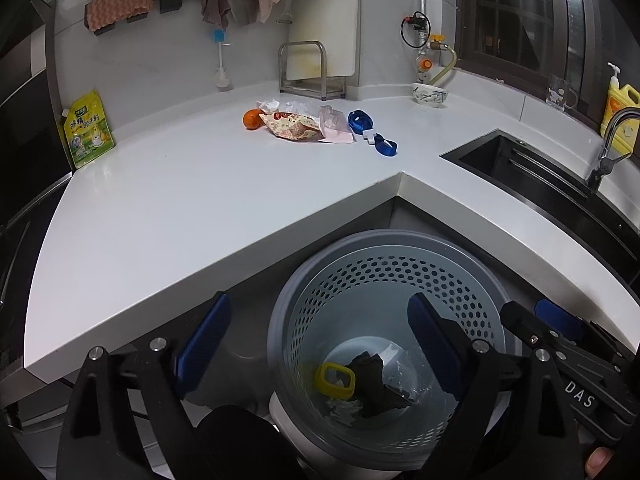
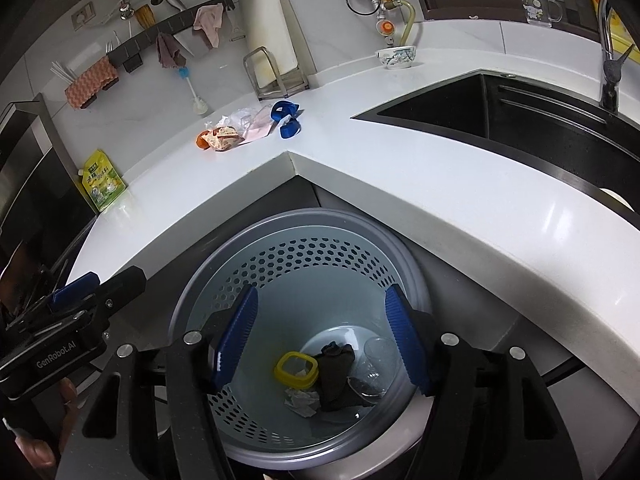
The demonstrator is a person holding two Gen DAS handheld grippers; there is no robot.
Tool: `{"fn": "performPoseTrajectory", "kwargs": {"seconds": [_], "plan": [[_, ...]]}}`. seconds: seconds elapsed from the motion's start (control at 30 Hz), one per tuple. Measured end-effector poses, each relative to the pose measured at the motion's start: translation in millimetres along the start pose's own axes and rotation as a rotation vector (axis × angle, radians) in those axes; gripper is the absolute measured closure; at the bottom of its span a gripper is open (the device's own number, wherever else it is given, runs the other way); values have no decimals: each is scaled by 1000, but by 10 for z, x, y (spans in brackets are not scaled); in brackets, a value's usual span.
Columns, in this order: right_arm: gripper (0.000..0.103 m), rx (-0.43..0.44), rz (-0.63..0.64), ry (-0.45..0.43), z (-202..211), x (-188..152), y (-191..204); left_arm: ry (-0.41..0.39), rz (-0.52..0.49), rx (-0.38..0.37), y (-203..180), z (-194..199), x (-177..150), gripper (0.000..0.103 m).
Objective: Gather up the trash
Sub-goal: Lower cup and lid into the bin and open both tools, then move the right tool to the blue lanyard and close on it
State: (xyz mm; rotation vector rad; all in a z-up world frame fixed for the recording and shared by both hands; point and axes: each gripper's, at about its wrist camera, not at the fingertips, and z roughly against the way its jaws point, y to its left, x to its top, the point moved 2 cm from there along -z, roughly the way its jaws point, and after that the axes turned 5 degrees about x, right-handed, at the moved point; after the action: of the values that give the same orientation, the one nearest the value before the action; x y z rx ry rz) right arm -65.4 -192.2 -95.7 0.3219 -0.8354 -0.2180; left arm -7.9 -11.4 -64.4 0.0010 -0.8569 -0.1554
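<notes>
A grey perforated trash bin (image 1: 384, 256) (image 2: 304, 228) stands on the floor under the counter corner. Inside lie a yellow ring (image 1: 335, 380) (image 2: 295, 369), a black rag (image 1: 376, 384) (image 2: 336, 372), crumpled paper and clear plastic. My left gripper (image 1: 316, 344) is open and empty above the bin. My right gripper (image 2: 322, 336) is open and empty over the bin's mouth. On the counter lie a printed snack wrapper (image 1: 290, 124) (image 2: 224, 138), a pink wrapper (image 1: 336, 130) (image 2: 256, 128), clear plastic, an orange (image 1: 252, 119) and blue strap pieces (image 1: 370, 130) (image 2: 286, 118).
White L-shaped counter (image 1: 180, 200) (image 2: 440, 168) with a black sink (image 1: 560, 184) (image 2: 520, 120) at right. A green pouch (image 1: 86, 130), a bowl (image 1: 430, 95), a cutting-board rack (image 1: 308, 68), a glass mug and a yellow soap bottle (image 1: 622, 116) stand along the wall.
</notes>
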Motion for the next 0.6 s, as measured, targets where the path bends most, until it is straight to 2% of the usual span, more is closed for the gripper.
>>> {"fn": "performPoseTrajectory", "kwargs": {"seconds": [0.6], "plan": [[39,1,14,-18,64,48,16,-23,11,20,62,99,68,15]]}}
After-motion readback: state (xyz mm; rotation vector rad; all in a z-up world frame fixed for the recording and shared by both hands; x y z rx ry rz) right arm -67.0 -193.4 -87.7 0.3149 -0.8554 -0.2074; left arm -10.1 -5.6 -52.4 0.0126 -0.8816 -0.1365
